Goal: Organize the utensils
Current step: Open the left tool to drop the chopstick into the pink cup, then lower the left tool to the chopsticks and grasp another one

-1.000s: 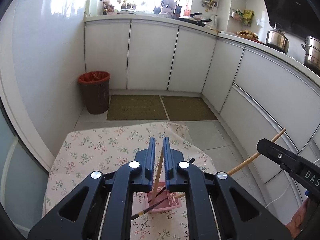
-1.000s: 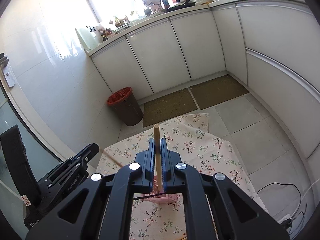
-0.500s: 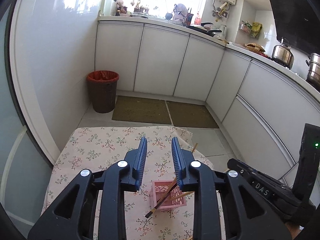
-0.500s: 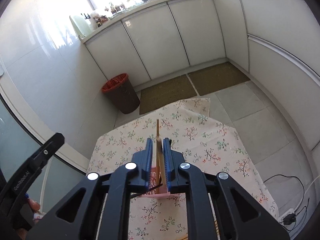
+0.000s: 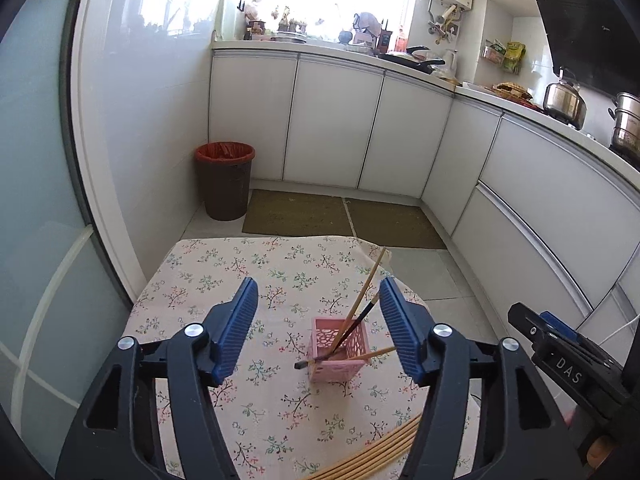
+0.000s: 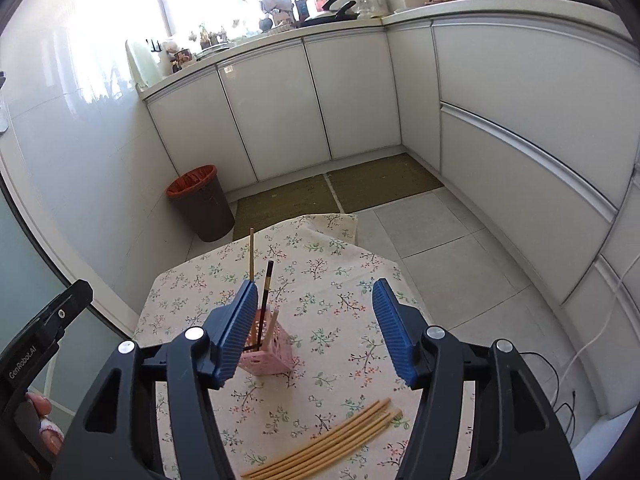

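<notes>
Both grippers wide open, holding nothing

Left gripper (image 5: 318, 312) and right gripper (image 6: 312, 316) above small pink perforated plastic basket (image 5: 338, 350); maybe three chopsticks (image 5: 362, 294) inside, loose wooden chopsticks (image 6: 328, 442) lying near it.

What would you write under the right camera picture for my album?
Open right gripper above a pink basket holding chopsticks, with more wooden chopsticks waiting on the flowery tablecloth.

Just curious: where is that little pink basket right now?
The pink basket stands on the floral tablecloth, behind the loose chopsticks, holding several chopsticks.
</notes>
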Tool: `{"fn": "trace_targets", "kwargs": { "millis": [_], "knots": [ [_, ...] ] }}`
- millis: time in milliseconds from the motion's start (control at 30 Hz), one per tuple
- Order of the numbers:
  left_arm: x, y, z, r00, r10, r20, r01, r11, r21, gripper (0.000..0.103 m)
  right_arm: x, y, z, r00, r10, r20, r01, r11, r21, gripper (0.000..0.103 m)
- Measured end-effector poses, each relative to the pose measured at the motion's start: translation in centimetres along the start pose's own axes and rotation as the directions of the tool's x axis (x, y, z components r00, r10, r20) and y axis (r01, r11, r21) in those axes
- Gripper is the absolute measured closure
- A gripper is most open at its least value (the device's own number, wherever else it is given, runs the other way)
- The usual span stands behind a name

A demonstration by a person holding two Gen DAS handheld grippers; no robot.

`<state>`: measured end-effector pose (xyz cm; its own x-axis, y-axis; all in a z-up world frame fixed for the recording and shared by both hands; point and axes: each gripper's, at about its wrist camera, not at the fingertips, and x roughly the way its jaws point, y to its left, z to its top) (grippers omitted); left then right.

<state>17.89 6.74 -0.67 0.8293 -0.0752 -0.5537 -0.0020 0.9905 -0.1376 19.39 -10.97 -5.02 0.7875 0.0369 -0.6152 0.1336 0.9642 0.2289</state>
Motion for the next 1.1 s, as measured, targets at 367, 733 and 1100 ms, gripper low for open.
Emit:
{"fn": "trace_targets", "kwargs": {
  "millis": [367, 733, 1100],
  "knots": [
    [-3.6, -1.4, -2.9, 1.000, 0.018, 0.006, -0.019, 0.999, 0.035, 0.023, -4.8, -0.8, -3.0, 0.996, -0.055, 0.070, 0.056, 0.998, -0.021, 0.025],
    [-5.8, -2.8, -5.2, 1.000, 0.014, 0.020, -0.015, 0.998, 0.066, 0.007, -5.9, -2.9, -4.7, 0.993, -0.105, 0.062, 0.104, 0.994, 0.010, 0.007],
    [-3.7, -5.1, -8.5, 0.995, 0.007, -0.101, 0.009, 0.989, 0.150, 0.007, -5.7, -8.5, -9.5, 0.990, -0.116, -0.077, 0.124, 0.985, 0.118, 0.007]
  ]
}}
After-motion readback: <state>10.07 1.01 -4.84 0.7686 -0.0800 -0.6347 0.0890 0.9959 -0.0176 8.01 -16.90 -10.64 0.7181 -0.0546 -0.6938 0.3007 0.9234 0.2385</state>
